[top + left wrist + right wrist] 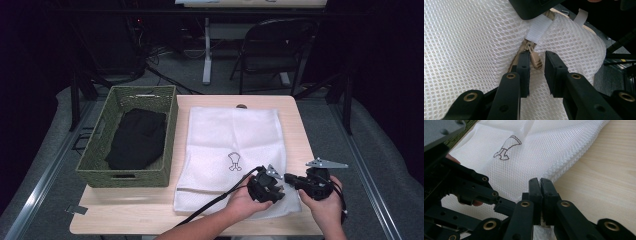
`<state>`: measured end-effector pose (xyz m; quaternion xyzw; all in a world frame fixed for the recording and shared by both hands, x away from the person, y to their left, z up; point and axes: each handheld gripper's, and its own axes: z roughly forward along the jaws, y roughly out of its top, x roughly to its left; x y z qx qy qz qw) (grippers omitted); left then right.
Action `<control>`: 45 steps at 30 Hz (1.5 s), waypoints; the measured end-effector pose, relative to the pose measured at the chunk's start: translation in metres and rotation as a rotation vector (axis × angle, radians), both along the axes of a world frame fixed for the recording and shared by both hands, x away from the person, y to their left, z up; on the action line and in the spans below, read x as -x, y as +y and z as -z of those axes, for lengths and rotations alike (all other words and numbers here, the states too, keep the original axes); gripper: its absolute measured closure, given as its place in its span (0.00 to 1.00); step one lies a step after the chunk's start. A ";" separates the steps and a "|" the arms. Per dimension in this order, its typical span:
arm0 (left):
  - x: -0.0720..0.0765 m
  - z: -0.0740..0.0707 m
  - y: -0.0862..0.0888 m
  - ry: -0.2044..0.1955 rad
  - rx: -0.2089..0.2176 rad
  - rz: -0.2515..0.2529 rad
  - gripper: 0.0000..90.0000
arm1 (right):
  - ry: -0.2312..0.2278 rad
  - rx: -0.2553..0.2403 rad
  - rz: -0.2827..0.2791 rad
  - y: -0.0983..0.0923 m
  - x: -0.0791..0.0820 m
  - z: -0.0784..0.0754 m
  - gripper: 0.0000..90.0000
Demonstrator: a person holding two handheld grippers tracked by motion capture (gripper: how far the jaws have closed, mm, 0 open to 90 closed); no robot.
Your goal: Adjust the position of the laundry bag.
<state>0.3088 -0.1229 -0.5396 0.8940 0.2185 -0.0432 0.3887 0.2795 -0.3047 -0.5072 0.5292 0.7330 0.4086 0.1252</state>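
In the high view, a white mesh bag is spread flat on the desk, both tools at its near right corner. In the left gripper view, the left tool stands slightly apart, straddling the zipper pull unpinched. In the right gripper view, the right tool is clamped on the bag's edge, apparently to steady it.

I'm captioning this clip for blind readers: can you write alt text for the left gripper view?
Two black jaws of the left gripper stand slightly apart around a beige zipper pull on a white mesh laundry bag. The pull touches the left-hand jaw; a gap remains on the other side.
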 end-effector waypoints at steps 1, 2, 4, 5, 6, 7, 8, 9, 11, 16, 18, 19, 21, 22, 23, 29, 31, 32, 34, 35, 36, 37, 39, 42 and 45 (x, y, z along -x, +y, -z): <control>0.000 0.001 0.000 0.003 0.011 -0.003 0.84 | 0.001 0.002 0.003 0.000 0.000 0.000 0.98; 0.000 0.001 0.000 0.004 0.011 -0.004 0.84 | 0.000 0.002 0.001 0.000 0.000 0.000 0.98; 0.000 0.001 0.000 0.009 0.009 -0.016 0.86 | 0.002 -0.003 0.002 0.000 0.000 0.000 0.98; 0.000 0.001 0.001 0.008 0.007 -0.020 0.87 | 0.004 0.000 0.001 0.000 0.000 0.000 0.98; 0.000 0.002 0.001 0.007 0.009 -0.023 0.88 | 0.006 0.004 0.003 0.000 0.000 0.000 0.98; 0.000 0.002 0.001 0.007 0.011 -0.027 0.88 | 0.005 0.005 0.003 0.000 0.000 0.000 0.98; 0.000 0.002 0.001 0.004 0.014 -0.031 0.89 | 0.005 0.006 0.004 0.000 0.000 0.000 0.98; 0.000 0.001 0.001 0.004 0.017 -0.035 0.90 | 0.007 0.004 0.003 0.000 0.000 0.000 0.98; 0.000 0.001 0.002 0.010 0.024 -0.039 0.90 | 0.006 0.001 0.006 -0.001 0.000 0.000 0.98; -0.001 -0.001 0.004 0.018 0.058 -0.049 0.92 | 0.004 -0.005 0.008 -0.003 0.000 0.001 0.98; -0.002 -0.002 0.005 0.018 0.067 -0.059 0.92 | 0.009 -0.008 0.008 -0.003 0.000 0.001 0.98; -0.003 -0.002 0.006 0.022 0.067 -0.053 0.93 | 0.008 -0.007 0.006 -0.002 0.000 0.001 0.98; -0.003 -0.002 0.006 0.029 0.064 -0.053 0.94 | 0.010 -0.010 0.007 -0.002 0.000 0.001 0.98; -0.004 -0.002 0.006 0.030 0.066 -0.051 0.95 | 0.008 -0.009 0.008 -0.002 0.000 0.001 0.98; -0.004 -0.001 0.006 0.036 0.072 -0.049 0.96 | 0.008 -0.011 0.009 -0.002 0.000 0.001 0.98; -0.004 -0.002 0.008 0.047 0.068 -0.048 0.97 | 0.012 -0.015 0.008 -0.004 0.001 0.001 0.98; -0.004 -0.002 0.008 0.048 0.075 -0.054 0.97 | 0.007 -0.017 0.008 -0.004 0.000 0.002 0.98; -0.004 -0.002 0.008 0.052 0.076 -0.056 0.97 | 0.009 -0.016 0.008 -0.004 0.000 0.002 0.98; -0.005 -0.002 0.008 0.055 0.076 -0.052 0.97 | 0.011 -0.015 0.011 -0.005 0.001 0.002 0.98; -0.005 -0.002 0.009 0.050 0.079 -0.046 0.97 | 0.012 -0.013 0.010 -0.005 0.001 0.002 0.98; -0.006 -0.002 0.009 0.054 0.082 -0.042 0.97 | 0.016 -0.013 0.011 -0.006 0.001 0.002 0.98; -0.007 -0.002 0.010 0.063 0.086 -0.035 0.97 | 0.015 -0.013 0.011 -0.007 0.001 0.002 0.98; -0.009 -0.001 0.010 0.078 0.095 -0.029 0.97 | 0.020 -0.018 0.015 -0.008 0.001 0.003 0.98; -0.009 -0.001 0.010 0.083 0.098 -0.027 0.97 | 0.022 -0.027 0.012 -0.009 0.001 0.003 0.97; -0.009 0.000 0.010 0.085 0.089 -0.027 0.97 | 0.037 -0.046 0.013 -0.011 0.000 0.005 0.95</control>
